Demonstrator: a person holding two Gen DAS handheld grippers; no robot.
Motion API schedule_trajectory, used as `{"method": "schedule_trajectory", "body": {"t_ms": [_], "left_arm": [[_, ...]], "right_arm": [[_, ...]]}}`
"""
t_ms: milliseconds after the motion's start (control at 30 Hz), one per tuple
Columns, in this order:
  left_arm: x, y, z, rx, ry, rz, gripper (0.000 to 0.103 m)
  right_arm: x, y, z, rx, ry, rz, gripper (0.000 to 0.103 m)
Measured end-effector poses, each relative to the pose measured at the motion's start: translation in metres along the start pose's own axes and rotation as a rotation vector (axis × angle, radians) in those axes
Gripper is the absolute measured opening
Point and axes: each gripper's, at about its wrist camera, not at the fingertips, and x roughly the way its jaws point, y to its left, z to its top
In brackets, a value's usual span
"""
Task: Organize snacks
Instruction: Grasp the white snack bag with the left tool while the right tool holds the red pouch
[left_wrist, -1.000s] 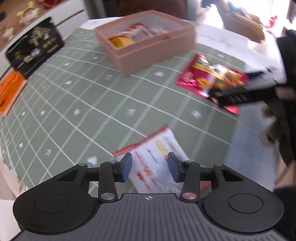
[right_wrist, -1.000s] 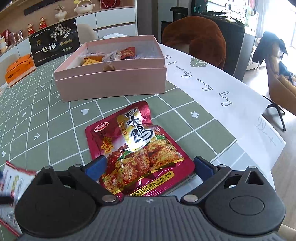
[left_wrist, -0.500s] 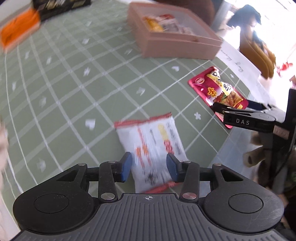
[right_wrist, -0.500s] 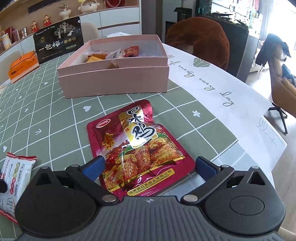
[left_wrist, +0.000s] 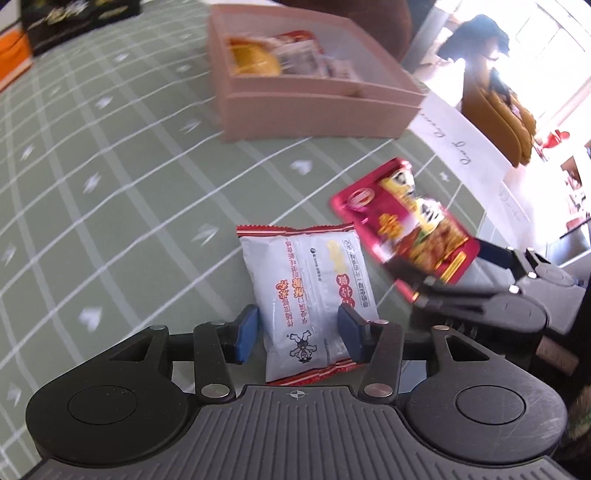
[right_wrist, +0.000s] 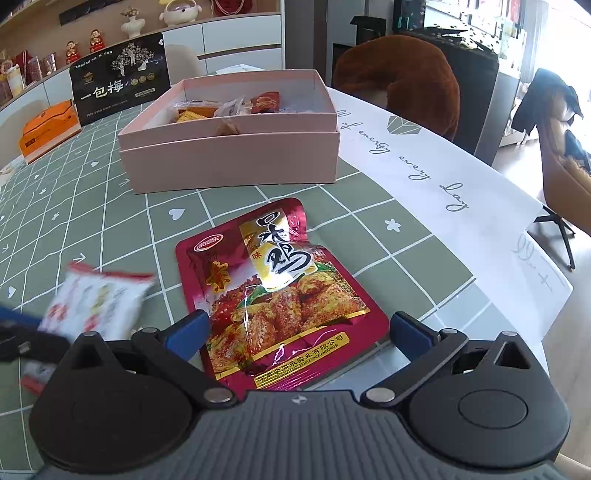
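A white snack packet (left_wrist: 306, 288) with red ends lies flat on the green checked tablecloth (left_wrist: 129, 184). My left gripper (left_wrist: 299, 334) hangs over its near end with the jaws opening; the packet sits between the blue pads, which do not press it. The same packet (right_wrist: 96, 302) shows blurred at the left of the right wrist view. A red chicken snack pouch (right_wrist: 273, 295) lies on the cloth between the widely spread fingers of my right gripper (right_wrist: 299, 330), which is open. The pouch (left_wrist: 402, 232) lies just right of the white packet. Further back stands the open pink box (right_wrist: 229, 162) with several snacks inside.
A black gift box (right_wrist: 118, 88) and an orange box (right_wrist: 48, 129) stand at the far left of the table. A white lettered runner (right_wrist: 443, 184) covers the right side up to the table's edge. A brown chair (right_wrist: 399, 81) stands behind the box.
My left gripper has swung and rolled, so the white packet now lies lengthwise between its pads and close beside the red pouch. The right gripper and the red pouch have stayed put.
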Motion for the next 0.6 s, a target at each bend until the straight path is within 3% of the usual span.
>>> {"method": "schedule_trajectory", "body": {"t_ms": [200, 367, 500, 567, 600], "left_arm": [[0.013, -0.022, 0.017, 0.059, -0.036, 0.015, 0.054], [0.019, -0.031, 0.021, 0.125, -0.069, 0.024, 0.056], [0.016, -0.024, 0.017, 0.196, -0.1, 0.055, 0.066], [0.012, -0.011, 0.017, 0.175, -0.115, 0.089, 0.068], [0.008, -0.003, 0.017, 0.139, -0.12, 0.084, 0.063]], "right_arm": [[-0.004, -0.015, 0.007, 0.023, 0.039, 0.019, 0.097], [-0.026, -0.043, 0.011, 0.127, -0.049, -0.044, 0.095], [-0.035, -0.054, 0.014, 0.127, -0.069, -0.093, 0.095], [-0.035, -0.057, 0.012, 0.13, -0.059, -0.101, 0.095], [-0.033, -0.058, 0.01, 0.135, -0.05, -0.1, 0.095]]}}
